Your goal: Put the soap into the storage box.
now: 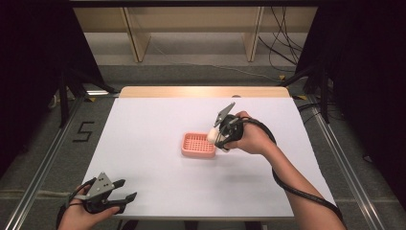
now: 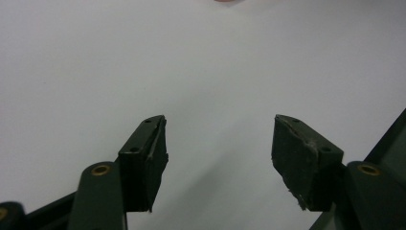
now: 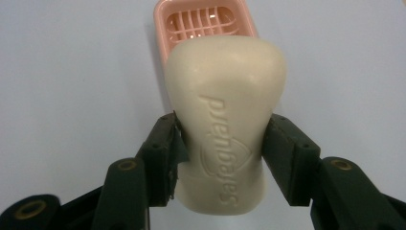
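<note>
Nearest you, your left gripper point(image 1: 125, 190) rests at the near-left corner of the white table point(image 1: 153, 120), its jaws spread apart with nothing between them; the left gripper view shows bare tabletop beyond the pads. It is well apart from the work and can stay parked there.

Farther out, near the middle of the table, your right gripper point(image 1: 214, 138) is clamped on a cream bar of soap point(image 3: 225, 120), the two pads pinching its narrower waist from either side while the wide end sticks out ahead of the jaws. In the high view the soap point(image 1: 211, 136) hangs at the right-hand edge of the pink slatted soap dish point(image 1: 198, 145), seemingly just above its rim rather than resting in it. The right gripper view shows the dish point(image 3: 203, 21) directly behind the bar, lined up lengthwise with it.

The step in hand looks like setting the soap into the dish. Carry the bar a little farther over the slats so it sits centred, not on the rim. Tilt it flat, long side along the dish, and lower it until it bears on the slats before you ease the jaws apart. The dish is light and may slide if nudged sideways, so come down straight. Nothing else lies on the table to obstruct you.
</note>
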{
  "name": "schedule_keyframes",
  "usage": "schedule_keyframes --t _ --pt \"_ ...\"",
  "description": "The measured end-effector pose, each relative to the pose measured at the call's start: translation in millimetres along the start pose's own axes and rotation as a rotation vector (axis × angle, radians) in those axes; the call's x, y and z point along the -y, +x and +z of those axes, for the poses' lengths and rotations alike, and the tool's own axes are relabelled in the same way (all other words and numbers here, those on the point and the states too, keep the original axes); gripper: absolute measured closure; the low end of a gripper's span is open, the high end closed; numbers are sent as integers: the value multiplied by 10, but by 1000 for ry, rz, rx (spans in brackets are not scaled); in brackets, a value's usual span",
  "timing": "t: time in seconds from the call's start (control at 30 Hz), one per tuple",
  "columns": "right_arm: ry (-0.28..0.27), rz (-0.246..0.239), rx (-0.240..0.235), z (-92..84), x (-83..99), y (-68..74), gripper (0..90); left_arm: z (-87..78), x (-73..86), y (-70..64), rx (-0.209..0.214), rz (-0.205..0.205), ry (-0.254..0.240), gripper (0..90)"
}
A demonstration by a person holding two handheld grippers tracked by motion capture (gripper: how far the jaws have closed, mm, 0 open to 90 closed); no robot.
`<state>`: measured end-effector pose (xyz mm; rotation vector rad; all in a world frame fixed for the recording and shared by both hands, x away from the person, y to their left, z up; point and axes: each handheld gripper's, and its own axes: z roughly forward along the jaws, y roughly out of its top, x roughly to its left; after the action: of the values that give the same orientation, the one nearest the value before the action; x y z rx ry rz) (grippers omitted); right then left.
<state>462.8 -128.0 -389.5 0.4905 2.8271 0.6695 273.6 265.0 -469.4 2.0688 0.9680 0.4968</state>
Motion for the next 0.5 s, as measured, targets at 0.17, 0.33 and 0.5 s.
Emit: schedule_keyframes --t 0.17,0.33,0.5 --pt "2 -12 -3 30 -28 -1 498 -36 -18 19 27 26 20 364" --pt "6 -11 -3 48 -67 1 498 -34 -20 18 28 27 19 364" --pt "3 -33 -8 66 -112 -8 498 -36 -21 20 29 27 18 364"
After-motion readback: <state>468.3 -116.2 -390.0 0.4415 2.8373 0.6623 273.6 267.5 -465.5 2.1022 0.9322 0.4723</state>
